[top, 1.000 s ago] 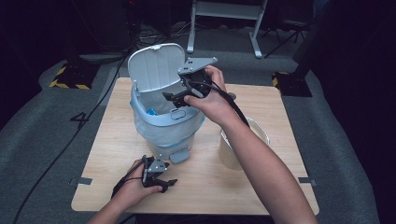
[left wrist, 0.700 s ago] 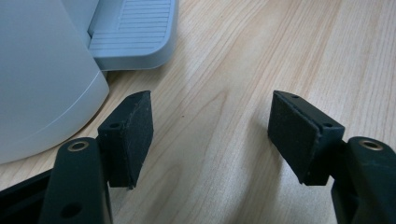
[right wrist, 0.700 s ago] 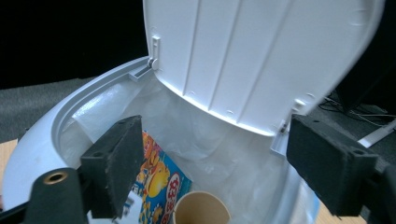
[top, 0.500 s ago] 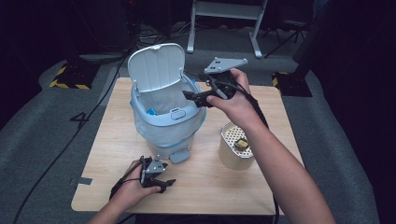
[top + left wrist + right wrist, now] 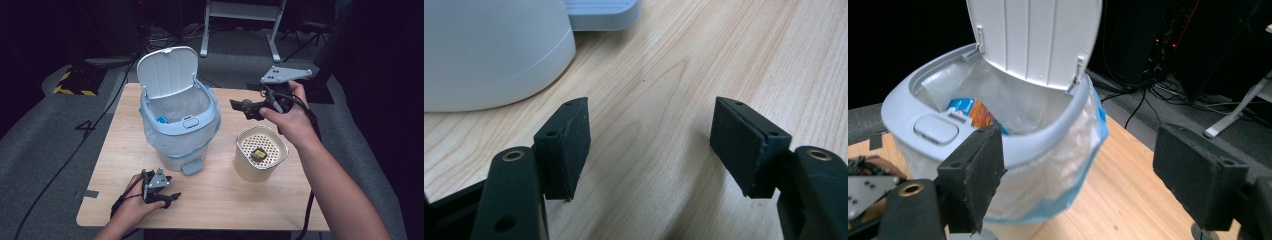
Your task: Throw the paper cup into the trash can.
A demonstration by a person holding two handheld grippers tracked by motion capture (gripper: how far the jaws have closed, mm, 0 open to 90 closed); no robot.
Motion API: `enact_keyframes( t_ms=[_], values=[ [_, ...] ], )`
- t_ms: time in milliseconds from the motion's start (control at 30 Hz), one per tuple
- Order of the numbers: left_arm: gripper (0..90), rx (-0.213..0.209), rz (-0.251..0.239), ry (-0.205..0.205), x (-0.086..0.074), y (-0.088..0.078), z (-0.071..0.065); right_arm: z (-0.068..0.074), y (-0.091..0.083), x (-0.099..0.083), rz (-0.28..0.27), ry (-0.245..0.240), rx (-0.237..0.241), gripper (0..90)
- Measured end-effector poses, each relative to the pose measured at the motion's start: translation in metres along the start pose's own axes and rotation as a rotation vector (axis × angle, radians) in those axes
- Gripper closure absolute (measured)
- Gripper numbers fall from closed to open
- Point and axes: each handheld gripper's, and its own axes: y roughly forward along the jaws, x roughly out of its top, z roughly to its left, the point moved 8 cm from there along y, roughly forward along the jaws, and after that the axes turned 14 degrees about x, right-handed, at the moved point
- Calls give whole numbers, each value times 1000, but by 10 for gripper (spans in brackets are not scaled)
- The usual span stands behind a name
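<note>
**poster1:** Up at 1 o'clock on the table (image 5: 220, 200), the right gripper (image 5: 239, 106) hangs in the air with its jaws apart and nothing between them, though they've just been closing a bit. What is it going for next?

**poster2:** Probably the small dark item (image 5: 258, 153) in the perforated cup (image 5: 260, 160). That's right below the right hand, toward 6 o'clock from its jaws. The bin (image 5: 179, 127) sits at its 9 o'clock, lid up. Left gripper (image 5: 167, 198) rests unclenched and empty at 7 o'clock, much farther away.
</note>
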Motion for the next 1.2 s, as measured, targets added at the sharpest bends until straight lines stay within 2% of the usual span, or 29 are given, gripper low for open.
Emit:
enact_keyframes(
  t_ms=[267,367,533,867,1200],
  values=[
    [340,16,6,19,-3,-4,3,0,-38,-24,-23,36,-33,242],
    [342,19,-2,4,-2,-5,5,1,-50,-36,-20,46,-38,242],
    [330,9,-2,3,-2,-6,4,3,-68,-61,-11,67,-66,249],
    [332,26,5,0,-3,-6,7,8,-93,-123,11,131,-125,266],
    [332,29,15,-7,-6,-5,9,20,-103,-185,29,194,-156,269]
  ],
)
